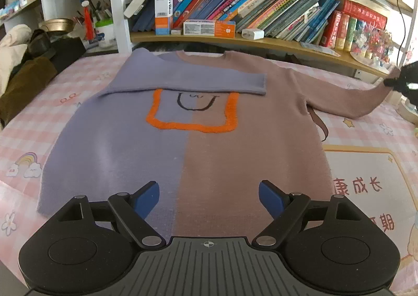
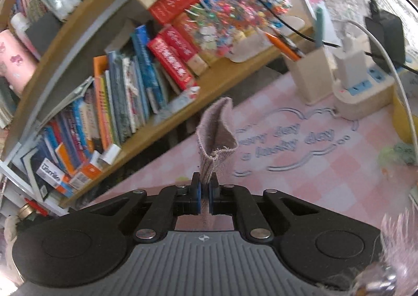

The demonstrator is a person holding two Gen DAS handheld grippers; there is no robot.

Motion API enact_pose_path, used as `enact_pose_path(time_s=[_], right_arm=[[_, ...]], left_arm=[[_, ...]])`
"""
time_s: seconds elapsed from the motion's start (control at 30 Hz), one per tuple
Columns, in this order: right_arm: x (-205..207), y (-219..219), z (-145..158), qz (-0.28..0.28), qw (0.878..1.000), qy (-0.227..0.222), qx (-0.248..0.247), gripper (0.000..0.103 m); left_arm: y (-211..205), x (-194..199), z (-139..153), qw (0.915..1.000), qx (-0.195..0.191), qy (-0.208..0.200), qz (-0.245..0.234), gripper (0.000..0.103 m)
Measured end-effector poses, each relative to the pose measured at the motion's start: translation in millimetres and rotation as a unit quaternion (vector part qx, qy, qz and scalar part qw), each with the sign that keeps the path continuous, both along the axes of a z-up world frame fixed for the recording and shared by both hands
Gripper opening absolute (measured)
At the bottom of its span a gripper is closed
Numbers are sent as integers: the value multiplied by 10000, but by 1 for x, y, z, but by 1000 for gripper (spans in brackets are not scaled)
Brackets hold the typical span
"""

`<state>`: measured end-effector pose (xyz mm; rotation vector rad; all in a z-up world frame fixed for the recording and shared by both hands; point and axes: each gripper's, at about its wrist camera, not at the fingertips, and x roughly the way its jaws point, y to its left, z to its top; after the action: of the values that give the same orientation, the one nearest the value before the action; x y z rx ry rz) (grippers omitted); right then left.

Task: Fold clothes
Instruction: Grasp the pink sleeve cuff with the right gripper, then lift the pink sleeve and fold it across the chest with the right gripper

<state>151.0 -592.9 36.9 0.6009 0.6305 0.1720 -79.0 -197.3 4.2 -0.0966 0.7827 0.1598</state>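
Left claw (image 1: pixel 209 198) released over sweater (image 1: pixel 183 144); right claw (image 2: pixel 205 191) pinches its cuff (image 2: pixel 215 136).

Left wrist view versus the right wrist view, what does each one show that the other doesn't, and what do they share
Only the left wrist view shows the whole sweater spread flat, its purple sleeve already folded across the chest above the orange square, and the open left gripper hovering over the hem.

Only the right wrist view shows the power strip with a charger plugged in, a pen holder, and the jaws closed on fabric.

Both show the brown sleeve cuff pinched by the right gripper, the bookshelf, and the pink checked table cover.
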Motion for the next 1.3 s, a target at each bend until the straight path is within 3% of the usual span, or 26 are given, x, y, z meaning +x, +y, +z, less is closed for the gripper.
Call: enact_pose_path(time_s=[0.13, 0.63, 0.93, 1.3], right_arm=[[-4, 22, 17, 21, 9999, -124, 72, 5], [-3, 194, 87, 639, 9941, -855, 198, 5], [3, 324, 84, 1282, 9879, -869, -27, 5], [5, 409, 48, 1533, 9852, -487, -585, 5]], left_arm=[[19, -2, 1, 9998, -68, -79, -143, 86], [122, -23, 23, 9978, -173, -586, -262, 86], [176, -44, 26, 9973, -113, -675, -269, 86], [220, -63, 27, 9973, -151, -712, -89, 86]])
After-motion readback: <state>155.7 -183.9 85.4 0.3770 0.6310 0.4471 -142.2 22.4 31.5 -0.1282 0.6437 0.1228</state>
